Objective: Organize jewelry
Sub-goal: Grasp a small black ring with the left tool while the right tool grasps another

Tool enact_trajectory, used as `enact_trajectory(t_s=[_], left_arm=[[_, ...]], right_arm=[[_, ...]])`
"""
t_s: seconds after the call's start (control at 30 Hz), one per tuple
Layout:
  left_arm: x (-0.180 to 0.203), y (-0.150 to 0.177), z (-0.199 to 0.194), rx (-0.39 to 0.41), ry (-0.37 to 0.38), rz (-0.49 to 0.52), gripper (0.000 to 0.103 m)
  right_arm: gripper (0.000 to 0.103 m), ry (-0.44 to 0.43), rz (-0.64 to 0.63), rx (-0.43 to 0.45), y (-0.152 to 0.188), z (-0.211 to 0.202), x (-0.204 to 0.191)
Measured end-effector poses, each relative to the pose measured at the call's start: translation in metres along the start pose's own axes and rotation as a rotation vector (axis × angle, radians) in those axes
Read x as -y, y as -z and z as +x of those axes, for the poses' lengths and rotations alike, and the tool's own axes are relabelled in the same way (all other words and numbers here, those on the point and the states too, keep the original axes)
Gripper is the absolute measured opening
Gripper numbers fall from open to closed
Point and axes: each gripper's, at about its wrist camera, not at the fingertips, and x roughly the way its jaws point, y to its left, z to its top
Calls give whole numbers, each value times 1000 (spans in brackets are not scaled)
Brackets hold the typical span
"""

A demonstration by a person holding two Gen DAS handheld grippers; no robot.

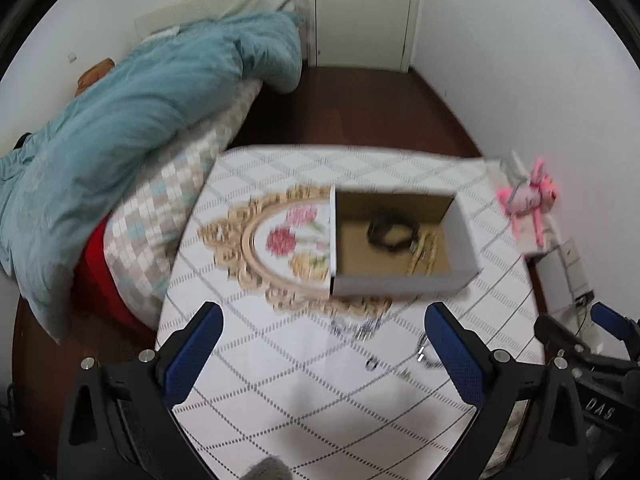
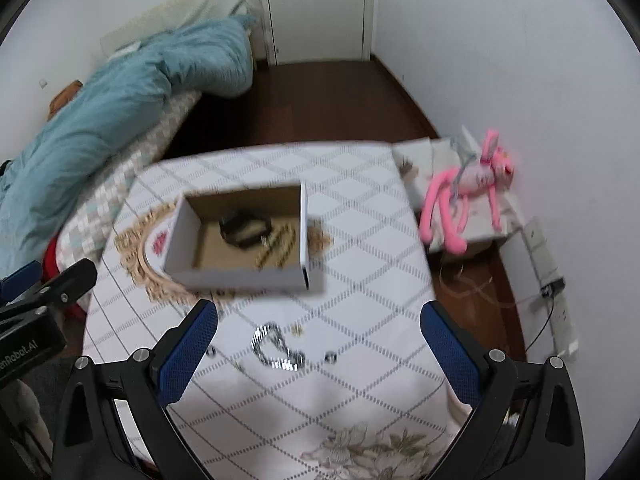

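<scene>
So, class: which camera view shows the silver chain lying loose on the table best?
The right wrist view: the silver chain lies whole between the open right tongs, its looped shape readable despite blur. In the left wrist view it is only a smeared glint near the box.

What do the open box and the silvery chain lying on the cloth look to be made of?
The box: thin cardboard, by its white outside, raw brown inside and sharp folded walls. The chain: probably polished metal, bright and glinting, though motion blur leaves that uncertain.

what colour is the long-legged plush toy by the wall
Pink; the plush toy shows best in the right wrist view.
</scene>
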Motion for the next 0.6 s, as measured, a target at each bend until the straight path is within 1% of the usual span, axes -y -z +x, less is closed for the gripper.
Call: enact_trajectory(t_s=[0.13,0.2,0.23,0.27,0.3,0.33,0.37,0.4,0.5,0.53,0.6], left_arm=[[3,33,37,-70,-13,25,102],[6,44,51,-91,-18,33,102],[7,51,61,-108,-11,40,100],[9,56,67,-119,-8,44,94],[11,61,76,-134,-6,52,92],[12,65,82,-146,-1,59,90],[13,67,87,-156,5,61,88],[14,70,92,-166,8,64,87],[17,74,98,-171,3,79,87],[18,75,100,-174,3,81,87],[22,77,102,-174,10,89,86]], right_arm=[[102,-11,32,-66,28,38,14],[101,-29,58,-88,43,56,24],[93,-42,66,-101,50,64,27],[82,-57,73,-119,55,73,28],[74,-64,80,-142,61,84,30],[64,-68,82,-157,66,91,32],[61,-71,81,-167,72,100,33],[61,-73,78,-174,75,106,33],[52,-78,70,-176,86,122,33],[48,-78,68,-170,88,127,32],[45,-66,51,-132,89,127,31]])
